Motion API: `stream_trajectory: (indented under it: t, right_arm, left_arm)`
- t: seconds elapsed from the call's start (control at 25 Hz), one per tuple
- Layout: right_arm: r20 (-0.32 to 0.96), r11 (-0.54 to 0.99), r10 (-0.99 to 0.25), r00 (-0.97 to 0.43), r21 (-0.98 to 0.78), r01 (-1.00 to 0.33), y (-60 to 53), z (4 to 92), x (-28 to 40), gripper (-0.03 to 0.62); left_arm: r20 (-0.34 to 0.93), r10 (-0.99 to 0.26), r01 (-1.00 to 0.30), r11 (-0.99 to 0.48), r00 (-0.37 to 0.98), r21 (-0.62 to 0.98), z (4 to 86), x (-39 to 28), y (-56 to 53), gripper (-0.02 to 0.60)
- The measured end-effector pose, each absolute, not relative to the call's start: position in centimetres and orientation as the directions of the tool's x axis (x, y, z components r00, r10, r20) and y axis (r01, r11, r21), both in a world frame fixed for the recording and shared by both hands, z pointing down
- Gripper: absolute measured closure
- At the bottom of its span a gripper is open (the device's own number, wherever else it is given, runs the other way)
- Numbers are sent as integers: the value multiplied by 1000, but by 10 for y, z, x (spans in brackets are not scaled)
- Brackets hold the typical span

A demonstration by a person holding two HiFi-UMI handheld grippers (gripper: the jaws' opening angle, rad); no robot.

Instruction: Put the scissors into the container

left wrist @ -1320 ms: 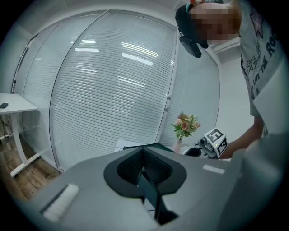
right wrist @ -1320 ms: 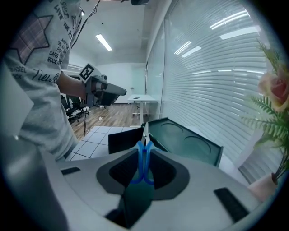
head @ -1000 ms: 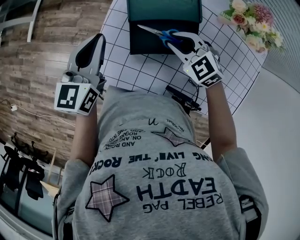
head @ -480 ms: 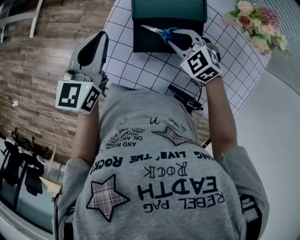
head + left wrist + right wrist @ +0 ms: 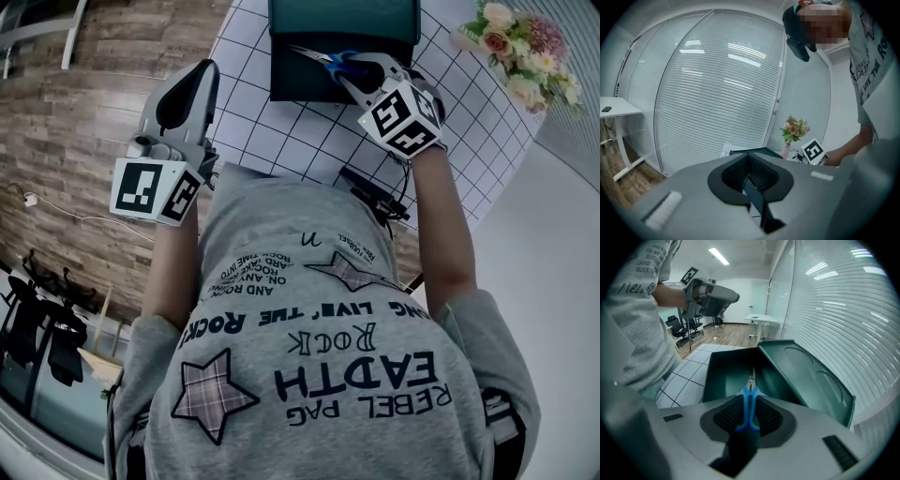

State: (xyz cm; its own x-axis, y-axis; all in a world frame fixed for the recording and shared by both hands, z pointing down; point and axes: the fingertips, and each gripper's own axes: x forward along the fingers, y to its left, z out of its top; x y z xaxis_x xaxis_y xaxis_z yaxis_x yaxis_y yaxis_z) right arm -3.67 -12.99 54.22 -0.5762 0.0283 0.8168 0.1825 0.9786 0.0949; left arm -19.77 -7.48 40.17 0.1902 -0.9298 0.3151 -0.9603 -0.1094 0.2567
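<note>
Head view, left to right: left claw (image 5: 194,82) idle at the left edge of the gridded tabletop (image 5: 281,131), well apart from the work. Shown in the left gripper view (image 5: 749,161) with pads pressed together on nothing.

Farther right, dark green container (image 5: 298,89) standing open at the tabletop's far side, lid (image 5: 811,380) tipped up on the right in the right gripper view. Above its open mouth, scissors (image 5: 330,59) in mid-air, blue handles clamped between the pads of the right claw (image 5: 364,77), blades out front and closed on each other.

Seen from the right gripper view, scissors (image 5: 751,391) lying along the claw's own line, tips aimed straight ahead and down into the container (image 5: 717,376), touching neither wall nor floor as far as can be told. Right claw (image 5: 749,405) by far the nearer of the two.

Judged from this: carry nearly done, release not yet made. Likely needs only a short drop along that same axis and a parting of the pads, keeping the tips clear of the raised lid.

At far right, flowers (image 5: 514,47), well clear.
</note>
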Motion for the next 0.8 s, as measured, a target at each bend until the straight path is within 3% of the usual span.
stream_trajectory:
  t: [0.8]
  right_arm:
    - [885,968,-3,-465,118,220,-133,562,-36,499]
  left_arm:
    - [309,-930,-958,-118,199,263,400,-199,-75,572]
